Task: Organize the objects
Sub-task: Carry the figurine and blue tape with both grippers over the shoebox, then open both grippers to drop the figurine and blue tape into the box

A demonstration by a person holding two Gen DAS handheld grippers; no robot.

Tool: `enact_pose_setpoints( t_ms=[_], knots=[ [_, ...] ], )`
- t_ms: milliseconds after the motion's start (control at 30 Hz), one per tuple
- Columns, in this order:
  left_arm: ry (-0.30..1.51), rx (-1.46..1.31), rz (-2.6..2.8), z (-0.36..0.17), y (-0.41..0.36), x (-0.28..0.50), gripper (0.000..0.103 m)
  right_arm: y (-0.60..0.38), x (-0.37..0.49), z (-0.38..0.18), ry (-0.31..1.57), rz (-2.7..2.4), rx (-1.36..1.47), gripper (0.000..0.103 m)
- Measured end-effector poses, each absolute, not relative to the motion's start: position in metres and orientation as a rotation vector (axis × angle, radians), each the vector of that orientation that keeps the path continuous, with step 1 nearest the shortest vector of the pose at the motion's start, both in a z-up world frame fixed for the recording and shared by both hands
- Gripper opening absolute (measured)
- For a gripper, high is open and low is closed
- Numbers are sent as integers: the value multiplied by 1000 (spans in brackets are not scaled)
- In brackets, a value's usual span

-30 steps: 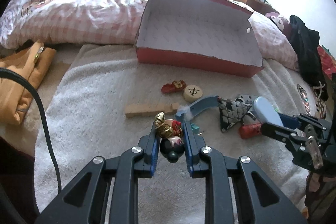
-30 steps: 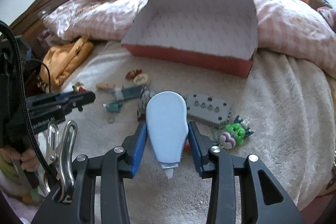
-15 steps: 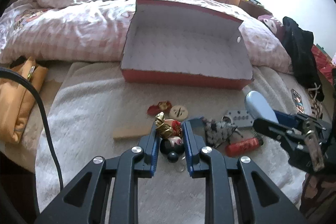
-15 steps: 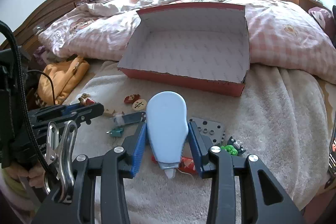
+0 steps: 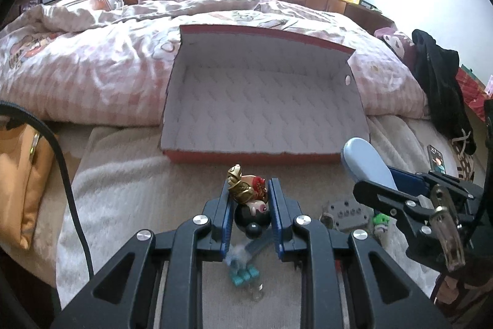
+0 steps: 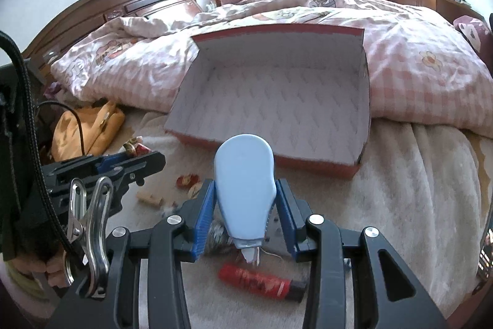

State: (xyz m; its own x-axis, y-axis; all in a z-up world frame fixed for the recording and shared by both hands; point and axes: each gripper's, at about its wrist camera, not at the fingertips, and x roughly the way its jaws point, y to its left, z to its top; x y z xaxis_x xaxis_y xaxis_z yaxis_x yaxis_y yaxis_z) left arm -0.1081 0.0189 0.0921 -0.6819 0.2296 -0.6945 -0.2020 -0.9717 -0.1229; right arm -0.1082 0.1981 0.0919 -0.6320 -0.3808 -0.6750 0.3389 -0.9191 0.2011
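My left gripper (image 5: 249, 188) is shut on a small figurine (image 5: 250, 199) with gold, red and a black head, lifted above the blanket. It hangs just short of the front wall of the open red box (image 5: 246, 157) with its pale patterned inside. My right gripper (image 6: 245, 190) is shut on a light blue oval tool (image 6: 244, 174), also raised, in front of the same box (image 6: 320, 165). In the left wrist view the right gripper (image 5: 397, 178) and its blue tool (image 5: 366, 162) show at the right. The left gripper (image 6: 144, 159) shows at the left of the right wrist view.
On the white blanket (image 6: 416, 190) lie a red tube (image 6: 258, 279), a wooden block (image 6: 149, 199), a red and a round token (image 6: 188, 179), a grey holed plate (image 5: 348, 213), a teal piece (image 5: 243, 275). An orange bag (image 6: 83, 128) lies left; a pink quilt (image 5: 92, 67) behind.
Both grippers have risen and moved toward the box with their objects still held. The loose items on the blanket now lie beneath and behind the fingers.
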Motion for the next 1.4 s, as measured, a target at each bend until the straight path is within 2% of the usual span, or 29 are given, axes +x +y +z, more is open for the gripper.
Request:
enact_pose_setpoints(
  t_ms=[700,1100,1200,1400],
  knots=[
    [10,-1107,2686,77,43,-217,20,195,-234,73,-93,-2595,1113,40],
    [1,-1174,2681,49,51,-252,20,191,-268,50,32,-2641,1074,40],
    [1,-1180,2687,45,51,-257,20,196,-274,50,0,-2636,1060,40],
    [0,-1179,2707,41,52,-264,21,195,-286,50,92,-2665,1033,40]
  ],
)
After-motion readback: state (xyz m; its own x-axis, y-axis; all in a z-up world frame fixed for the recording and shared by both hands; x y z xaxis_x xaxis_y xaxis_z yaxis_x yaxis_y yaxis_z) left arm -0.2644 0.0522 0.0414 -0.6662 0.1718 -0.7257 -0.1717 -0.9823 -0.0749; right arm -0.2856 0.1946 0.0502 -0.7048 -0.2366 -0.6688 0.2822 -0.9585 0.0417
